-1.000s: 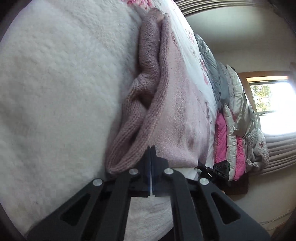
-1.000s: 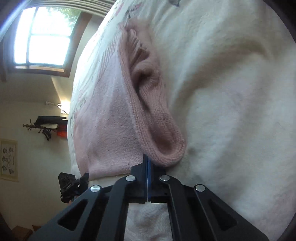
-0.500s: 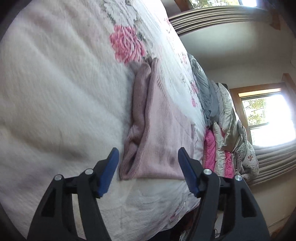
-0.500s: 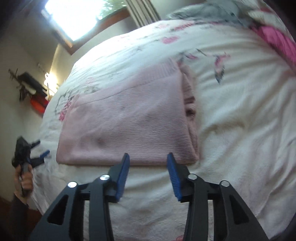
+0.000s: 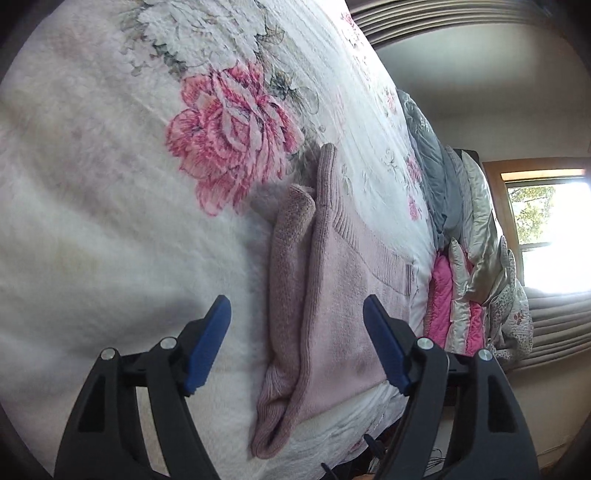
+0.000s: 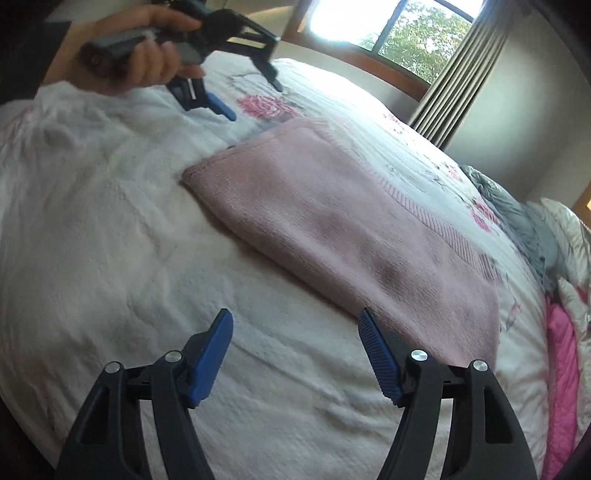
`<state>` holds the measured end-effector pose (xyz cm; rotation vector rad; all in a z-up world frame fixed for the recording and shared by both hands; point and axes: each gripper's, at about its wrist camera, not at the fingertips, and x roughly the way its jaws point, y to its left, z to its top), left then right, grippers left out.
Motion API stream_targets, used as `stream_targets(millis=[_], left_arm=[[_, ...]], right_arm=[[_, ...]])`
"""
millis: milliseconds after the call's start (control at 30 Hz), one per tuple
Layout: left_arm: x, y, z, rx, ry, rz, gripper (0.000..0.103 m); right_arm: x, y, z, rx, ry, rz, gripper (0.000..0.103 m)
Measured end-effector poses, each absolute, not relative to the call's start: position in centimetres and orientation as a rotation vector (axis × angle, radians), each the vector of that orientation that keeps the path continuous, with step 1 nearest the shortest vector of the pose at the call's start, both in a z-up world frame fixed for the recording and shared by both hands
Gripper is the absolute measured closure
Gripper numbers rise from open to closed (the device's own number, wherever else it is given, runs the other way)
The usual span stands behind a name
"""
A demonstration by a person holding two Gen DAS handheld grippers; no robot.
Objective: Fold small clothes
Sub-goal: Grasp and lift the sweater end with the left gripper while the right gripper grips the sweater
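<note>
Bed (image 6: 110, 229) fills most of both views, covered by a white quilted bedspread (image 5: 92, 221) printed with pink roses. Pillows (image 5: 476, 295) in grey, cream and bright pink are piled along its far edge, near a sunlit window (image 6: 406, 33) with a dark curtain (image 6: 454, 77) beside it. Folded into a flat rectangle, a pale pink knitted sweater (image 6: 351, 229) lies on the bedspread, its ribbed hem on the side toward the pillows and a rolled, thicker fold (image 5: 288, 317) along one edge. The right gripper (image 6: 295, 350) hovers above the bedspread just beside the sweater's near corner, fingers spread wide and holding nothing. The left gripper (image 5: 297, 339) is likewise spread wide and empty, pointing along the rolled fold. In the right wrist view a hand (image 6: 144, 51) grasps the left gripper's handle above the sweater's far corner.
</note>
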<state>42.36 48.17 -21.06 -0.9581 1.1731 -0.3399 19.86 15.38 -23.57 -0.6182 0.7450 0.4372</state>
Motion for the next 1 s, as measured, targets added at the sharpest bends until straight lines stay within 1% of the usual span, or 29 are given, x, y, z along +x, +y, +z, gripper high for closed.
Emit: stream_targets(millis=[200,433,533,600,667,700,733,767,800,833,867,900,967,1000], left_arm=[[45.8,45.8,-22.7,-0.932,1.203,-0.419,0.031],[49.3,44.4,-23.6,-0.916,1.222,-0.462,0.031],[50.3,44.1,-23.6,-0.906,1.235,-0.466,0.031],[50.6,44.0,-23.6,-0.899,1.246,-0.459,0.032],[50.8,44.0,-23.6,-0.885,1.262,-0.434,0.043],[50.9,44.0,-23.6,-0.88,1.274,-0.418,0.056],[50.9,44.1,-23.7,-0.876,1.287,-0.404,0.073],[51.0,44.2,-23.9,-0.87,1.304,-0.387,0.077],[51.0,44.4,-24.0,-0.877,1.311,-0.38,0.078],[51.0,44.5,-23.9,-0.879,1.316,-0.37,0.079],[50.9,44.5,-23.7,-0.871,1.318,-0.36,0.08],[50.9,44.3,-23.2,-0.856,1.32,-0.352,0.081],[50.9,43.9,-22.0,-0.841,1.319,-0.348,0.081],[50.9,43.6,-21.3,-0.835,1.315,-0.349,0.081]], right_arm=[[21.6,19.5,-25.6,-0.734,0.649,0.378,0.033],[25.1,22.4,-28.2,-0.8,0.659,0.329,0.035],[26.0,23.8,-28.1,-0.781,0.639,0.32,0.04],[26.3,24.7,-27.9,-0.776,0.621,0.314,0.048],[26.8,25.7,-27.5,-0.761,0.611,0.311,0.054],[26.7,26.1,-27.2,-0.753,0.602,0.305,0.057],[26.6,26.6,-27.0,-0.749,0.59,0.302,0.058],[26.7,27.0,-26.9,-0.748,0.584,0.299,0.06],[26.8,27.3,-26.7,-0.744,0.584,0.301,0.066],[26.8,27.4,-26.4,-0.731,0.59,0.305,0.069],[27.0,27.3,-26.0,-0.708,0.598,0.313,0.078],[27.0,27.1,-25.6,-0.682,0.606,0.315,0.083],[26.8,26.3,-24.2,-0.628,0.611,0.315,0.089],[26.6,25.9,-23.5,-0.603,0.612,0.314,0.09]])
